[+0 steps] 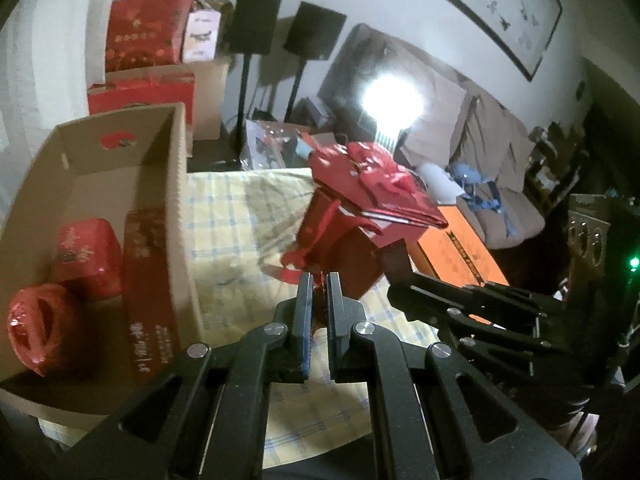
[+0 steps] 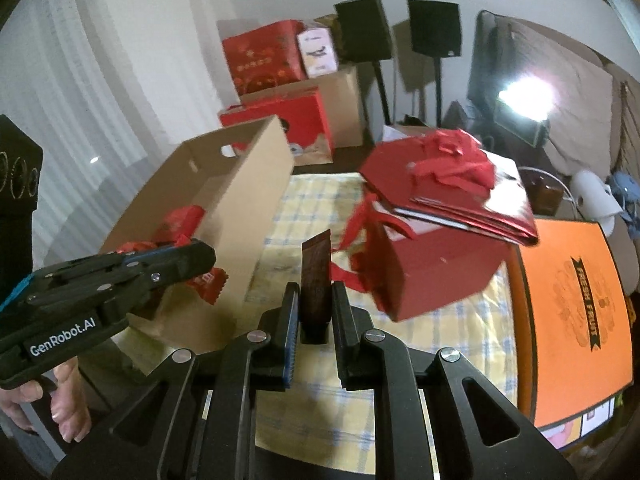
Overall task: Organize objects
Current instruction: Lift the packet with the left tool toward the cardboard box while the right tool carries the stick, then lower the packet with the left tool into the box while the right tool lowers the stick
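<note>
— Now gripping what with the left gripper [image 1: 319,280]?

— Pinching a small red wrapped packet [image 2: 208,282] between nearly closed jaws, hovering at about three o'clock of the open cardboard box [image 1: 176,184]. Showing only a sliver of red between the pads in the left wrist view.

— And clamping what with the right gripper [image 2: 316,292]?

— Squeezing a dark brown flat bar [image 2: 317,276], standing upright between the fingers, above the yellow checked tablecloth [image 2: 308,208].

— Sitting where, the rest?

— Lying inside the box: a red roll [image 1: 38,326] at seven o'clock, a red pouch [image 1: 88,256] just behind it, a tall red carton [image 1: 150,280] leaning against the right wall. Standing at one o'clock of the right gripper, a red gift box [image 2: 436,264] with ribboned red folders [image 2: 452,184] stacked on top, touching. Lying at three o'clock, an orange fruit box [image 2: 572,320], just beside the gift box.
</note>
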{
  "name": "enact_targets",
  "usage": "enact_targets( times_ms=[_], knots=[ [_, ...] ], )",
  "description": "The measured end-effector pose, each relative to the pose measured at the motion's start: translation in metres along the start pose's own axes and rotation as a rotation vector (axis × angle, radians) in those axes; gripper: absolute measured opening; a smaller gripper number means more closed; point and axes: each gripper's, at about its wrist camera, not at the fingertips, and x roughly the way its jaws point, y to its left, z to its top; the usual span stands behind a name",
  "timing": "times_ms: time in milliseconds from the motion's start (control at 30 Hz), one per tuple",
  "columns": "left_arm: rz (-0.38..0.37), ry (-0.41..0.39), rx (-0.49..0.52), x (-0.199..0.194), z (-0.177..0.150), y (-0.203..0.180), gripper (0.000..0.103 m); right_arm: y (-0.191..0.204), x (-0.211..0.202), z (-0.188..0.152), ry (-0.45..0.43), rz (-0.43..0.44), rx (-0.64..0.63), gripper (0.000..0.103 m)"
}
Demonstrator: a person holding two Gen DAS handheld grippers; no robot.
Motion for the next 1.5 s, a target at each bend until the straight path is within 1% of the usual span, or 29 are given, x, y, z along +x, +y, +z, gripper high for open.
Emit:
enact_targets(
  times_ms=[233,400,567,900,1133,1500],
  knots=[
    [0.037,-0.029,-0.031,-0.024,0.004,0.027,0.005,0.029,0.01,0.009,0.005,0.053,-0.039,0.014],
    [0.072,-0.029,-0.056,-0.034,0.0,0.048,0.005,0.053,0.021,0.015,0.019,0.095,-0.066,0.014],
    [0.107,-0.024,-0.096,-0.041,-0.005,0.078,0.005,0.076,0.034,0.017,0.037,0.125,-0.095,0.014],
    [0.156,-0.002,-0.145,-0.042,-0.016,0.118,0.005,0.112,0.059,0.021,0.073,0.168,-0.136,0.014],
    [0.18,0.003,-0.151,-0.043,-0.018,0.131,0.005,0.128,0.073,0.025,0.094,0.179,-0.153,0.014],
    [0.188,0.039,-0.194,-0.031,-0.029,0.153,0.006,0.146,0.103,0.022,0.144,0.189,-0.171,0.014]
  ],
)
